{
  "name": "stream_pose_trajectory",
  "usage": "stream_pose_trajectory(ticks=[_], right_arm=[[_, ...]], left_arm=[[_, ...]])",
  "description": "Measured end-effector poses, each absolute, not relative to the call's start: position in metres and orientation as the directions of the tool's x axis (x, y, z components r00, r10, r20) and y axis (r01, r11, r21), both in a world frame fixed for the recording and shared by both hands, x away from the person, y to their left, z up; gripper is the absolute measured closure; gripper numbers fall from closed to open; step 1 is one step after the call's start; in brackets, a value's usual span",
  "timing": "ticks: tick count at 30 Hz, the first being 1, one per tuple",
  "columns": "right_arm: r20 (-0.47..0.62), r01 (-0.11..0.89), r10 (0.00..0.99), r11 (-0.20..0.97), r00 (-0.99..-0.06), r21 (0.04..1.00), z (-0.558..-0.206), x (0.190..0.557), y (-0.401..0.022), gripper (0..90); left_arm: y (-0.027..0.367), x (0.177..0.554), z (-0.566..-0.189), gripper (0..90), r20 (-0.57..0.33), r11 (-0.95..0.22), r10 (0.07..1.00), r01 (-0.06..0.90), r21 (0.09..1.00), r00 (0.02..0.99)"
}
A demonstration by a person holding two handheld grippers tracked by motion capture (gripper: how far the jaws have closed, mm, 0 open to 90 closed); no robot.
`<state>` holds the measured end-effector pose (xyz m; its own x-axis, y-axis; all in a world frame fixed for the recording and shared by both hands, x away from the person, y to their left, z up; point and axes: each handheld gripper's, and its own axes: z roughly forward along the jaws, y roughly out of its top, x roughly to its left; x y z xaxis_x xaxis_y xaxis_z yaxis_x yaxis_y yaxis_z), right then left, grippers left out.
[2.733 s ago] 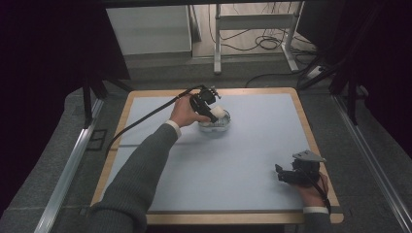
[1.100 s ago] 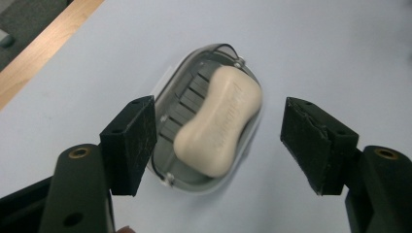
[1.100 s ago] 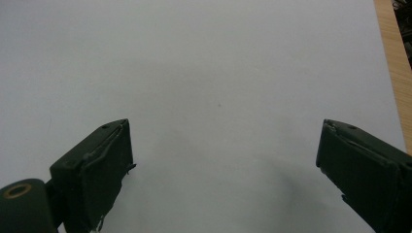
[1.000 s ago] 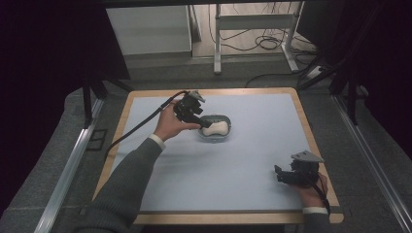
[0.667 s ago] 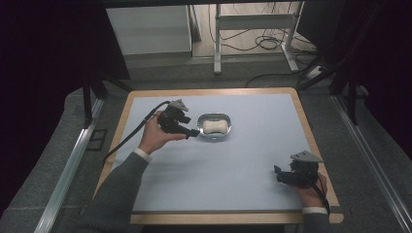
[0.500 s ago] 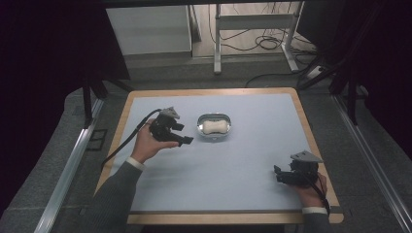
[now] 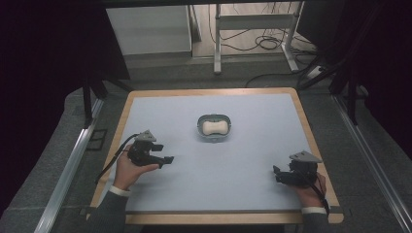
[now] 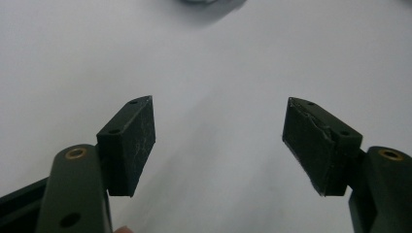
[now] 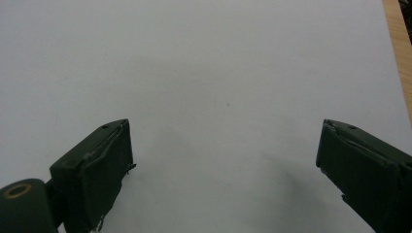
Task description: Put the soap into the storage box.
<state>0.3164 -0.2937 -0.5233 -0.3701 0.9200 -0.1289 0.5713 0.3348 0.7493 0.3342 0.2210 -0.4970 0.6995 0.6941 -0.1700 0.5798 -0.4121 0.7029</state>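
Resting apart from the soap dish (image 7: 215, 128) (soap inside), left hand-held gripper (image 7: 167, 159).

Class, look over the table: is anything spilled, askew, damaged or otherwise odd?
Nothing is spilled or askew. The white soap lies squarely in its grey dish mid-table. One small oddity: the pad on one jaw of the left tool looks chipped and peeling along its edge. Both tools are open and hold nothing.

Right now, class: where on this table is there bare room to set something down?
Most of the mat is bare: the wide strip between the left gripper and right gripper, and the far corners either side of the soap dish. Only the middle of the far half is taken, by that dish.
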Motion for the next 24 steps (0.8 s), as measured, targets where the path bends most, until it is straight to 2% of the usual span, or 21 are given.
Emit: stream_pose_trajectory(ticks=[10, 24], right_arm=[[-0.131, 0.573, 0.921, 0.334, -0.367, 0.748, -0.524, 0.317, -0.294, 5.9], [-0.134, 0.565, 0.918, 0.339, -0.373, 0.752, -0.522, 0.317, -0.293, 5.9]], left_arm=[[0.238, 0.314, -0.515, 28.0, -0.166, -0.372, 0.741, 0.604, 0.705, 0.651], [0.247, 0.312, -0.516, 26.3, -0.192, -0.330, 0.748, 0.608, 0.722, 0.635]])
